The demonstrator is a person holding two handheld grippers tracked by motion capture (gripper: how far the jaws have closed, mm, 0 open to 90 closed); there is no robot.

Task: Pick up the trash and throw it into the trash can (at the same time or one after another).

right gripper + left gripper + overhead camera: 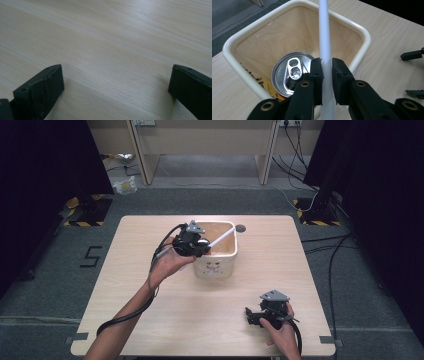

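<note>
Left gripper (327, 72) over bin (239, 40) (clamping white straw (324, 32)), angled down.

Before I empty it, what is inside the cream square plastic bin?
A silver-topped drink can stands inside the bin, its pull tab intact. A white straw held by the left tongs hides part of the bin's floor.

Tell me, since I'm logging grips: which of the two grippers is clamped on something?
The left gripper, over the cream bin: its jaws pinch a white straw. The right gripper rests open on the table.

Numeral "5" on floor (93, 255) (black tape).
</note>
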